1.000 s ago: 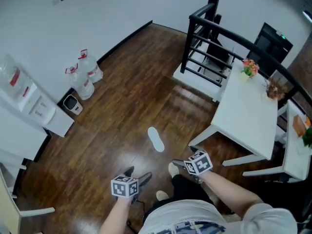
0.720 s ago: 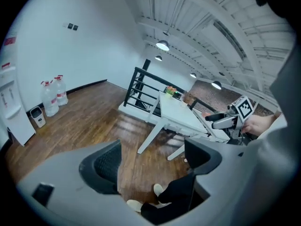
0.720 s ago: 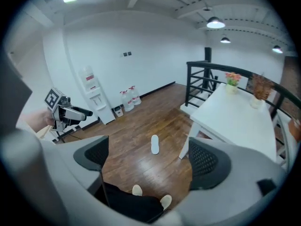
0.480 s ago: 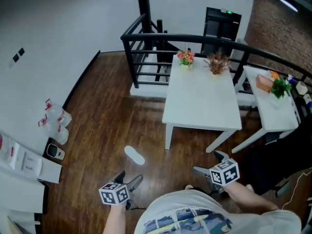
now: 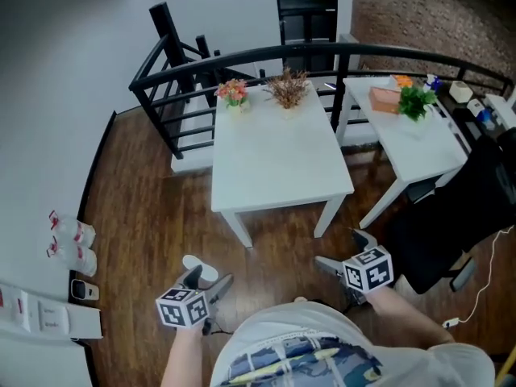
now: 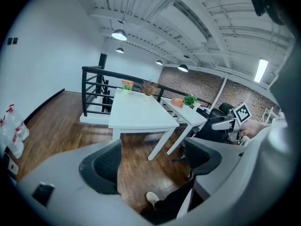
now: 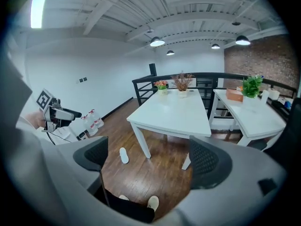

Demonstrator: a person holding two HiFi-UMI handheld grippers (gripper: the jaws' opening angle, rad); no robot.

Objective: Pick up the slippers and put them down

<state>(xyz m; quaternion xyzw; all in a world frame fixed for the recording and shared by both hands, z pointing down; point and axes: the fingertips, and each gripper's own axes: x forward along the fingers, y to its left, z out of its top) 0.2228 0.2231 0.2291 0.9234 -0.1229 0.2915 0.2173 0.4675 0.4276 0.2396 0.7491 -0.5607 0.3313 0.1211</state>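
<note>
I find the slipper (image 5: 196,264) on the floor just beyond my left gripper (image 5: 207,281), its long axis seemingly near-to-far. My right gripper (image 5: 342,251) is well apart to the right. Both grippers stand wide open, holding nothing.

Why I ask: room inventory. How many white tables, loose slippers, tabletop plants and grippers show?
White tables: 2
Loose slipper on the floor: 1
Tabletop plants: 3
Grippers: 2, left gripper and right gripper, both open
Total: 8

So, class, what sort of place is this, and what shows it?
Probably an indoor loft or mezzanine used as a workspace or café: white tables with flowers, a black railing, a brick wall and a wooden floor.
</note>
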